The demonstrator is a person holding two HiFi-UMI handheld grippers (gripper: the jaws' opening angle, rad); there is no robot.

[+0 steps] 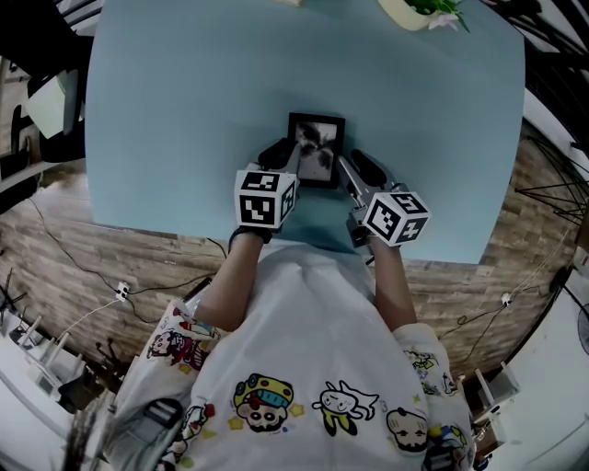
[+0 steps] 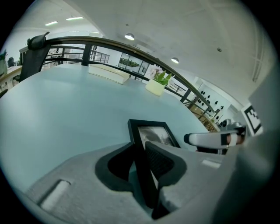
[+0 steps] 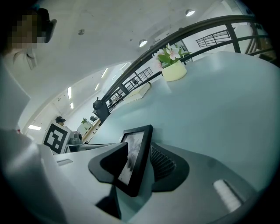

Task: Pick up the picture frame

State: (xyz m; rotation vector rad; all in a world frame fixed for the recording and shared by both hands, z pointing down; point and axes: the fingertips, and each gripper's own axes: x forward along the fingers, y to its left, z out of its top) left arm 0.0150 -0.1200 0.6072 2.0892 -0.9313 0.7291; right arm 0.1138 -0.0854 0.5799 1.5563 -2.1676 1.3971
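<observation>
frame's place: the picture frame sits on the pale blue counter, at its middle and close in front of me. Whether it lies flat or leans, I cannot tell.
which way from me: straight ahead, lodged between my two tools, so there is no reach left to make.
long axis: it runs away from me, and the two long sides face left and right.
left hand-held gripper: its jaws are closed on the frame's left rail, which runs up between the pads in the left gripper view.
right hand-held gripper: it is clamped on the frame's right side. One jaw lies over the glass and the ribbed pad sits behind, and the frame is canted across the gap.
nearer hand: neither, since both are already on it, one to each long side.
what the lift turns on: I judge both hands must rise in step, or the frame will twist between the pads.
count: one picture frame, two hand-held grippers, one potted plant well apart at the far edge.
</observation>
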